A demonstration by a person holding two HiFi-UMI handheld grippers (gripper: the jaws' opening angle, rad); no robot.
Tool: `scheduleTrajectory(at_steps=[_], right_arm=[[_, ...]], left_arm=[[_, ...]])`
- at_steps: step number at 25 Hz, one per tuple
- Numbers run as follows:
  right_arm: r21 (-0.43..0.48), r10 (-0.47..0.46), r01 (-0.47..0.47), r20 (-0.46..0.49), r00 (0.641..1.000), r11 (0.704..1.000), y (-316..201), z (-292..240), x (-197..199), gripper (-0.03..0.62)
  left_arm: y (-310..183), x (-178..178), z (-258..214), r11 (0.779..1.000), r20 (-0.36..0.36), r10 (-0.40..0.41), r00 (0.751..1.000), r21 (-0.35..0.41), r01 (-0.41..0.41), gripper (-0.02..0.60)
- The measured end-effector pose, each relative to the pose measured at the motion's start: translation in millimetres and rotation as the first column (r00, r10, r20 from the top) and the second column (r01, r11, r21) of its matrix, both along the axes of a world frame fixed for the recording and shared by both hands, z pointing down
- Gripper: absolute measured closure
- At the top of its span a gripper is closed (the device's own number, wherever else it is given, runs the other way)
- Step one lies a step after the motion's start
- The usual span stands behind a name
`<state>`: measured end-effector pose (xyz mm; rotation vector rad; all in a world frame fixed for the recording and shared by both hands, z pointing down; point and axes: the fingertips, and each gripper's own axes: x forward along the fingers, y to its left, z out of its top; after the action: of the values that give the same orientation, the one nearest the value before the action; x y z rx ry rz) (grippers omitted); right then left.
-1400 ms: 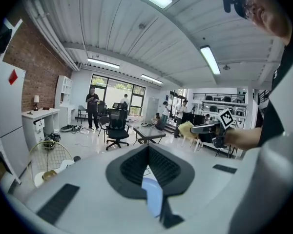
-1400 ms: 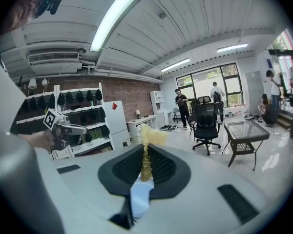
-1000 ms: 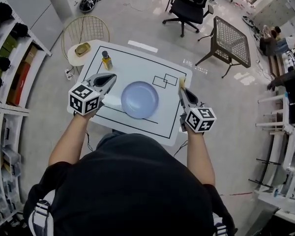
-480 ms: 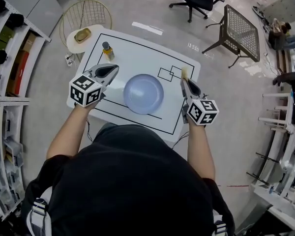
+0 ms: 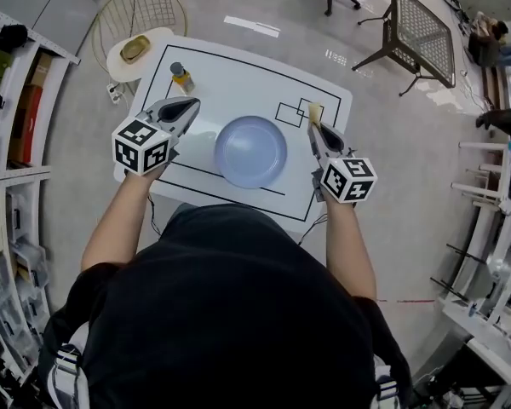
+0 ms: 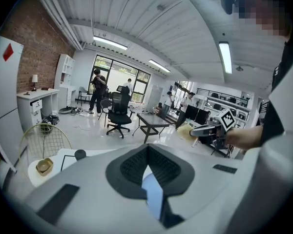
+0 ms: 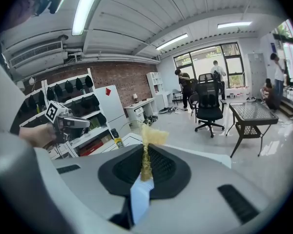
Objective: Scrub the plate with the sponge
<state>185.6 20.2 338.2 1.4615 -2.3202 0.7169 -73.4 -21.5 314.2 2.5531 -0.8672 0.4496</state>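
Plate (image 5: 250, 151) on the table (image 5: 238, 83); bottle (image 5: 181, 76) behind, leftward.

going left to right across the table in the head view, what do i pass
left gripper → round pale blue plate → right gripper, shut on the yellow sponge
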Motion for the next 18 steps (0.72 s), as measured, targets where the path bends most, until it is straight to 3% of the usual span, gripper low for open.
scheduleTrajectory(at_steps=[11, 18], right_arm=[[-0.127, -0.096, 0.091, -0.032, 0.995, 0.988, 3.4, 59.3, -30.3, 0.569], [-0.211, -0.175, 0.161, -0.047, 0.984, 0.964, 12.5, 100.8, -55.6, 0.569]], left_arm=[[-2.8, 2.1, 60.7, 0.990, -0.017, 0.003, 1.000, -0.142, -0.005, 0.574], [11.1, -0.3, 102.6, 0.967, -0.025, 0.020, 0.999, -0.254, -0.026, 0.574]])
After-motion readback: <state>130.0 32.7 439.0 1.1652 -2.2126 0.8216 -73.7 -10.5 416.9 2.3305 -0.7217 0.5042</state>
